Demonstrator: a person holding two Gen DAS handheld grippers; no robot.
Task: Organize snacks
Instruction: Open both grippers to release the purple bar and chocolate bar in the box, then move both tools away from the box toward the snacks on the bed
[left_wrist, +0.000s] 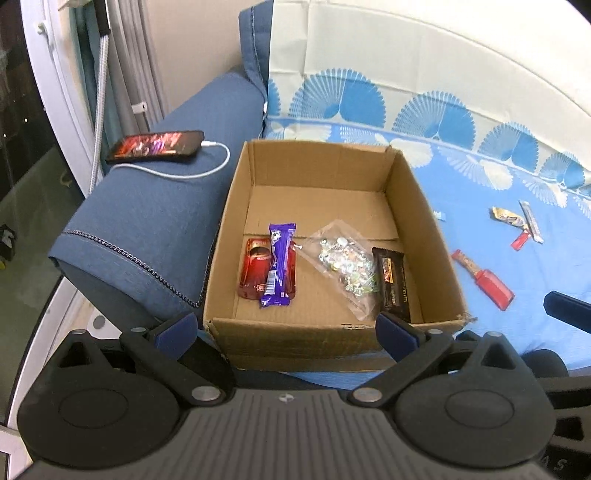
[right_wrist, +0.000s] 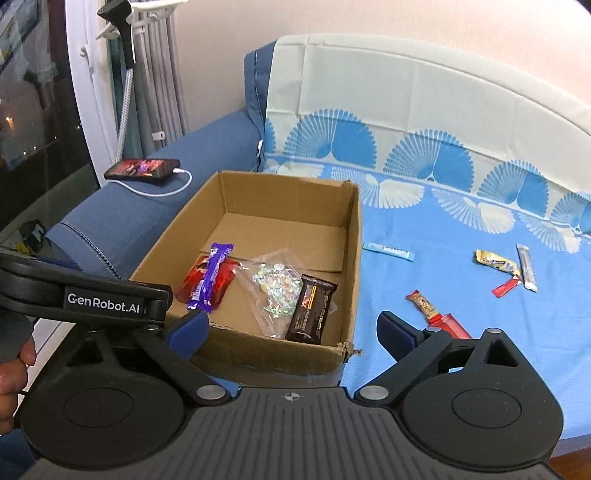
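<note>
An open cardboard box (left_wrist: 321, 147) sits on the sofa seat. Inside it lie a red packet (left_wrist: 249, 275), a purple bar (left_wrist: 279, 264) across that packet, a clear bag of wrapped candies (left_wrist: 343, 262) and a dark brown bar (left_wrist: 395, 286). My left gripper (left_wrist: 286, 328) hovers open above the box's near wall with nothing between its fingers. My right gripper (right_wrist: 291, 332) is also open and empty, over the box's near right corner (right_wrist: 347, 347). To the right, on the blue sheet, lie loose snacks: a long red packet (right_wrist: 439, 314), a yellow packet (right_wrist: 495, 260), a silver stick (right_wrist: 526, 267), a small red sachet (right_wrist: 506, 287) and a blue stick (right_wrist: 388, 252).
A phone (left_wrist: 155, 146) with a lit screen charges on the blue sofa arm (left_wrist: 147, 221), its white cable (left_wrist: 207, 168) curling toward the box. A glass door and a metal hose (left_wrist: 99, 110) stand at far left. A hand (right_wrist: 14, 369) holds the left gripper's black housing (right_wrist: 92, 291).
</note>
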